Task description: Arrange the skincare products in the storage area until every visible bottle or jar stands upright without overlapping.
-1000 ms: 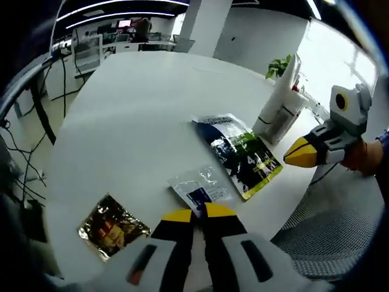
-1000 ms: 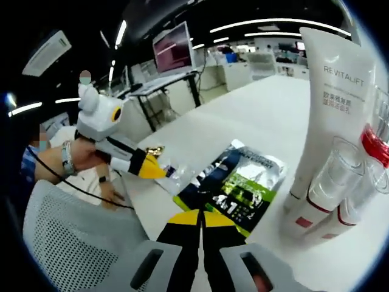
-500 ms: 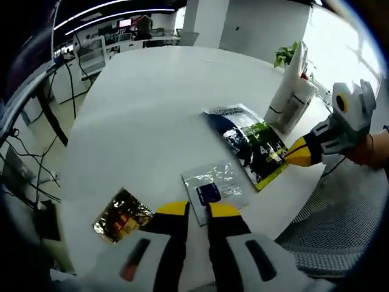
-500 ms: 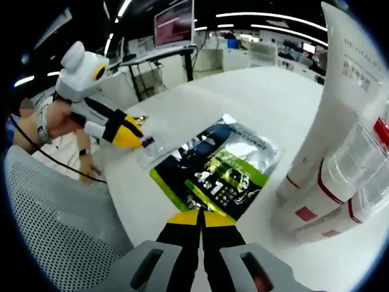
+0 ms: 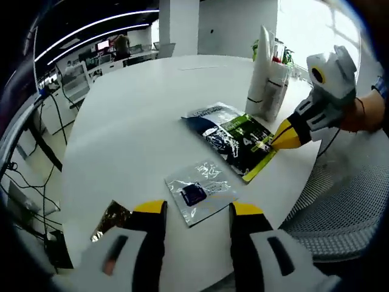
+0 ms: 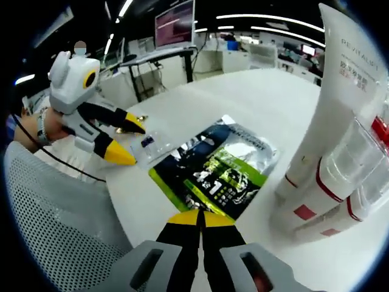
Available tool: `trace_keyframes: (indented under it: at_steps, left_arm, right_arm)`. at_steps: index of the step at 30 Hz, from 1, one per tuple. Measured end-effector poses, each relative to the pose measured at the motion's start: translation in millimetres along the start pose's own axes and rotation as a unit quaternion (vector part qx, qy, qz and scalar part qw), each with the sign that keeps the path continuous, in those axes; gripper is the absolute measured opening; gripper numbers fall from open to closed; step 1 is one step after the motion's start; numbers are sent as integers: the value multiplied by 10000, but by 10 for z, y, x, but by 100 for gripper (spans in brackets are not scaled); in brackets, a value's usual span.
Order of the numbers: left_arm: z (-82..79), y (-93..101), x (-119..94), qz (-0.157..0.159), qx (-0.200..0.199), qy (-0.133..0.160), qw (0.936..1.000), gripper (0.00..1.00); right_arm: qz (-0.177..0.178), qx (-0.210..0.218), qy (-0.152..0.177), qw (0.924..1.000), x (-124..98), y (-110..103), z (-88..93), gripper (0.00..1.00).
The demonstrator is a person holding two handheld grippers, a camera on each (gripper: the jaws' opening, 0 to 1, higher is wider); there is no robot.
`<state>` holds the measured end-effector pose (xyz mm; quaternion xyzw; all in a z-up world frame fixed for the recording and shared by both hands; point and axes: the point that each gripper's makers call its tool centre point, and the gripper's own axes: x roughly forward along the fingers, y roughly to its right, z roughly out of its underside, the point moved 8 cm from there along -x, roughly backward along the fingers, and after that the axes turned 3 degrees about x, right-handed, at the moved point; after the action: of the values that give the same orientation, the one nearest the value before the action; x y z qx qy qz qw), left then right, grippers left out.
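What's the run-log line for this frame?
left gripper: open, over small clear sachet | right gripper: shut, at dark green sachet edge | tubes: upright

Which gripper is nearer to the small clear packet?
Left. The left gripper is open around the near end of the small clear packet; the right gripper is shut at the green packet.
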<state>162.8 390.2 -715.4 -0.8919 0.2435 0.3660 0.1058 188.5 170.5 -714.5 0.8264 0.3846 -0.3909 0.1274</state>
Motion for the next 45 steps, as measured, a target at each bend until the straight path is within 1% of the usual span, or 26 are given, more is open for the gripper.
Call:
trace_keyframes:
  at_steps: [2, 7, 15, 17, 18, 19, 21, 23, 24, 27, 28, 29, 30, 31, 32, 33, 34, 36, 37, 38, 40, 41, 42, 43, 44, 45]
  left_arm:
    - [-2, -9, 6, -55, -35, 13, 10000, 37]
    - [-18, 31, 25, -47, -2, 21, 10000, 35]
    - [-26, 43, 26, -78, -101, -65, 9999, 33]
    - [-62, 31, -13, -109, -241, 31, 9996, 33]
    - [-108, 10, -51, -132, -420, 232, 9988, 33]
    - [-129, -21, -76, -158, -556, 327, 9978, 34]
    - [-138, -151, -144, -287, -1056, 487, 9928, 36]
    - [-103, -277, -204, -485, -1557, 478, 9854, 37]
    - [-67, -391, -252, -729, -1891, 486, 9780, 36]
    - [24, -604, -353, -1264, -2391, 460, 9616, 35]
    - [70, -684, -388, -1465, -2488, 377, 9567, 36]
    - [124, -737, -419, -1617, -2695, 192, 9491, 37]
    - [152, -754, -429, -1661, -2855, 80, 9438, 38]
    - [192, -763, -434, -1668, -3050, -101, 9376, 39]
    - [210, -757, -435, -1655, -3146, -201, 9344, 39]
    - [215, -746, -419, -1641, -3176, -241, 9336, 41]
    - [224, -712, -402, -1643, -3240, -374, 9309, 43]
    - [213, -668, -344, -1660, -3245, -468, 9300, 51]
    - [176, -652, -349, -1745, -3154, -408, 9319, 52]
    - [147, -629, -332, -1789, -3155, -451, 9308, 54]
    - [118, -602, -297, -1906, -3132, -674, 9279, 57]
    - [112, -599, -282, -2039, -2992, -769, 9290, 60]
    - [105, -589, -270, -2068, -2943, -810, 9295, 60]
    - [102, -577, -251, -2135, -2729, -1010, 9326, 60]
    - [109, -563, -233, -2248, -2580, -1203, 9319, 60]
    - [109, -551, -229, -2297, -2446, -1291, 9331, 60]
  right_arm:
    - [9, -2, 4, 10000, 4, -2, -2, 0]
    - [19, -9, 3, 10000, 8, 0, -9, 0]
    - [46, -93, 4, 9999, 3, -1, -10, 0]
    - [39, -85, 7, 10000, 2, 1, -9, 0]
    - [36, -79, 7, 10000, 2, 1, -8, 0]
    - [35, -75, 8, 10000, 2, 2, -8, 0]
    - [38, -82, 11, 10000, 2, 1, -6, 0]
    - [40, -106, 11, 9999, 2, 1, -6, 0]
    - [43, -118, 11, 9999, 1, 2, -5, 0]
    - [45, -154, 10, 9999, -1, 1, -3, 0]
    - [44, -161, 10, 9999, -1, 2, -3, 0]
    - [43, -162, 11, 9999, -1, 3, -3, 0]
    - [43, -160, 11, 9999, -1, 4, -2, 0]
    - [44, -162, 11, 9999, -2, 5, -2, 0]
    - [45, -165, 10, 9999, -2, 5, -2, 0]
    - [48, -169, 8, 9998, -3, 5, -2, 0]
    - [51, -173, 6, 9998, -3, 5, -2, 0]
    - [54, -174, 4, 9998, -3, 5, -2, 0]
    - [56, -170, 4, 9998, -3, 5, -1, 0]
    - [59, -168, 5, 9998, -3, 4, 0, 0]
    - [64, -171, 6, 9998, -4, 4, 0, 0]
    - [66, -169, 5, 9998, -3, 5, -1, 0]
    - [67, -167, 3, 9998, -3, 6, -1, 0]
    - [67, -166, 0, 9998, -3, 6, -2, 0]
    - [66, -157, -2, 9999, -3, 8, -1, 0]
    - [65, -157, -2, 9999, -3, 8, -1, 0]
